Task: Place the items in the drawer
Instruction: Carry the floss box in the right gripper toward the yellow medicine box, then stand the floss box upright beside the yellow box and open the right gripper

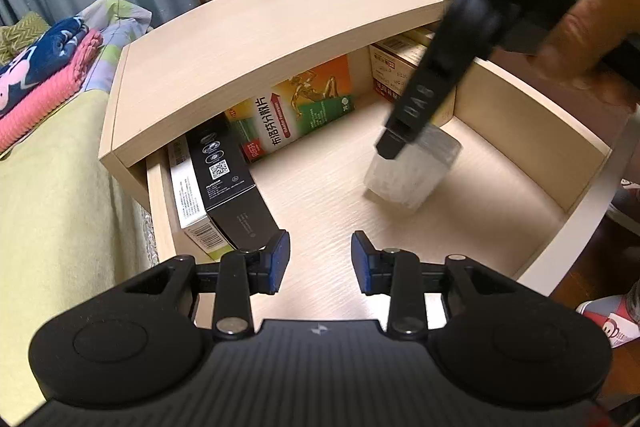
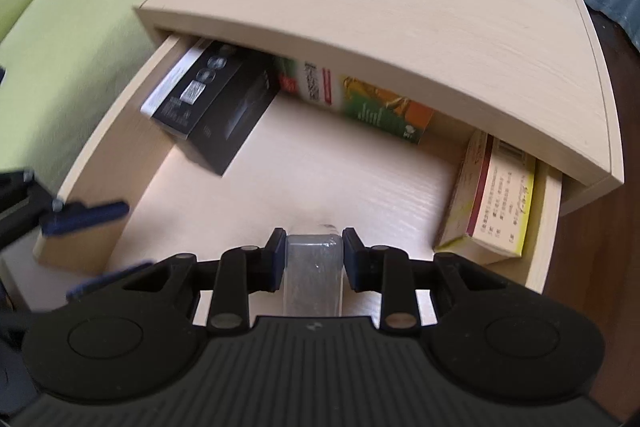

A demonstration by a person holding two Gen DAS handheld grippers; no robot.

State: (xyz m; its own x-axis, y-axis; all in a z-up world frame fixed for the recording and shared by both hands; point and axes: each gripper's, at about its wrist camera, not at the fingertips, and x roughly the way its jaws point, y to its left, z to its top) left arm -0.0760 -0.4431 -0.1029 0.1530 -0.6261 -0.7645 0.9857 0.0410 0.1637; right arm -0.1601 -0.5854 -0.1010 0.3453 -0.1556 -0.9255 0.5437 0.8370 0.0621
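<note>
Blue-padded fingers of the left gripper [image 1: 320,259] stand apart with nothing between them, over the drawer's [image 1: 532,115] front edge. Farther in, the right gripper [image 2: 315,259] clamps a clear packet [image 2: 314,275], its lower end down near the drawer floor toward the right side. A black box [image 1: 228,179] lies along the left wall, a green box [image 1: 304,107] at the back, a yellow box [image 2: 496,195] in the right corner.

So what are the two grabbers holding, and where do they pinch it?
The right gripper pinches a clear plastic packet by its two sides, near the top, over the drawer. The left gripper is open, holding nothing.
</note>
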